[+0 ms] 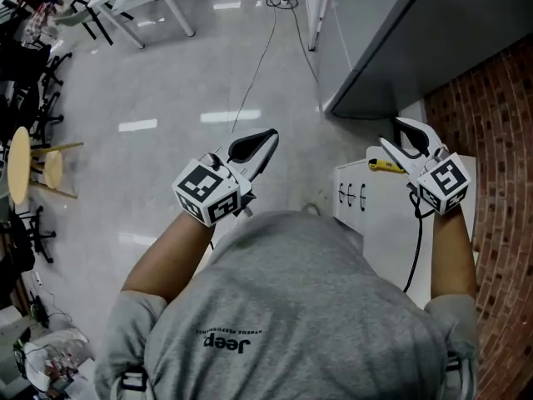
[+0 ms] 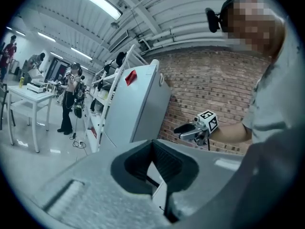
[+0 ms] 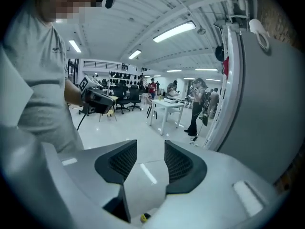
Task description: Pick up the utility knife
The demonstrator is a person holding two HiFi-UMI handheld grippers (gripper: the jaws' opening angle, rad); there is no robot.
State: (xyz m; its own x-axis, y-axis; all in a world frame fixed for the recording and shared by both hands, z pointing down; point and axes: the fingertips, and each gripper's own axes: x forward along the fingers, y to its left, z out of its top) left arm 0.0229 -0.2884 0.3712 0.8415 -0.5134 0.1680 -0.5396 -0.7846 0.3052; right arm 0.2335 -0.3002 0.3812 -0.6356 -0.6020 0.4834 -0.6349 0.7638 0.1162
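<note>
Reaching in now: the right gripper point(image 1: 403, 145), fingers wide and empty, hangs near the yellow utility knife point(image 1: 385, 166) on the white surface point(image 1: 379, 223) at frame right, and I'd say it needs to drop and close next.

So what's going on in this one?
A person holds a gripper in each hand. The right gripper, jaws open and empty, hovers by the yellow utility knife, which lies near the edge of a white table. The left gripper is shut on nothing, held out over the floor. The knife has not been picked up yet.
</note>
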